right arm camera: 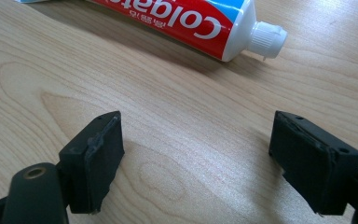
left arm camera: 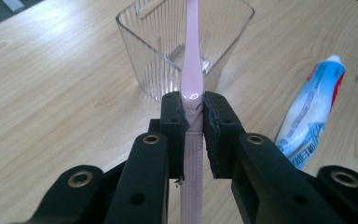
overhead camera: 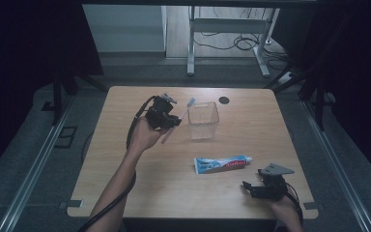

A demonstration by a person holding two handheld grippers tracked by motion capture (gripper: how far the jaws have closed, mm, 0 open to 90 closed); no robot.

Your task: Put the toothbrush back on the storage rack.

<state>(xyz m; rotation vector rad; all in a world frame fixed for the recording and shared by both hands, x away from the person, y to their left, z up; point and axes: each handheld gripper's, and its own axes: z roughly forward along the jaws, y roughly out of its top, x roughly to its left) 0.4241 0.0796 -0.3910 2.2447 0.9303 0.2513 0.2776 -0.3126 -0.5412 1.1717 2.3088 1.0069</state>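
One toothbrush (left arm camera: 192,70) clamped in left gripper (left arm camera: 194,116) — head over cup (left arm camera: 144,56).

A wooden table (overhead camera: 125,193) with rounded corners carries a round dark cap (overhead camera: 223,100) near its far edge. Beyond it a white metal desk frame (overhead camera: 232,29) stands on the grey floor, with black cables (overhead camera: 244,43) looped under it. Metal rails (overhead camera: 34,169) run along the floor on both sides of the table.
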